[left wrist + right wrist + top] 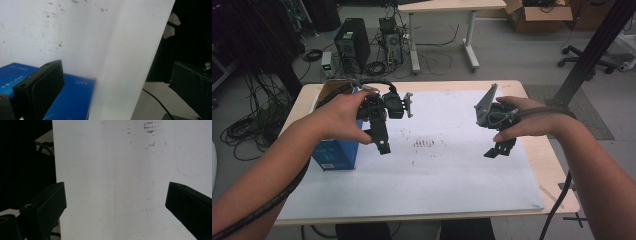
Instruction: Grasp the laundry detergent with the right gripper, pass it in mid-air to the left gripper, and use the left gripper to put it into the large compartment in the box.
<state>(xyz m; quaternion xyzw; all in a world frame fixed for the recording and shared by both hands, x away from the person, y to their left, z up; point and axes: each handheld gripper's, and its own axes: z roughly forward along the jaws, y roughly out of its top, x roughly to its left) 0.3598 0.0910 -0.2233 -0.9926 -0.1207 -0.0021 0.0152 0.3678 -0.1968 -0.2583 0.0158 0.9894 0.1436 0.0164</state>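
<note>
Over the left part of the white sheet (437, 175) a hand holds my left gripper (383, 145), its jaws pointing down beside a blue box (334, 154). In the left gripper view the left gripper (117, 83) stands open with nothing between its jaws, and the blue box (72, 100) lies just under its left jaw. Over the sheet's right side another hand holds my right gripper (499, 149), also pointing down. The right gripper (116, 200) is wide open over the bare white sheet (112, 170) and holds nothing.
The sheet covers a wooden table (557, 195) and has brown smudges (424, 143) at its middle. A brown cardboard flap (328, 90) rises behind the blue box. Beyond the table are computer towers (353, 42), cables, another desk (447, 6) and a black post (592, 50).
</note>
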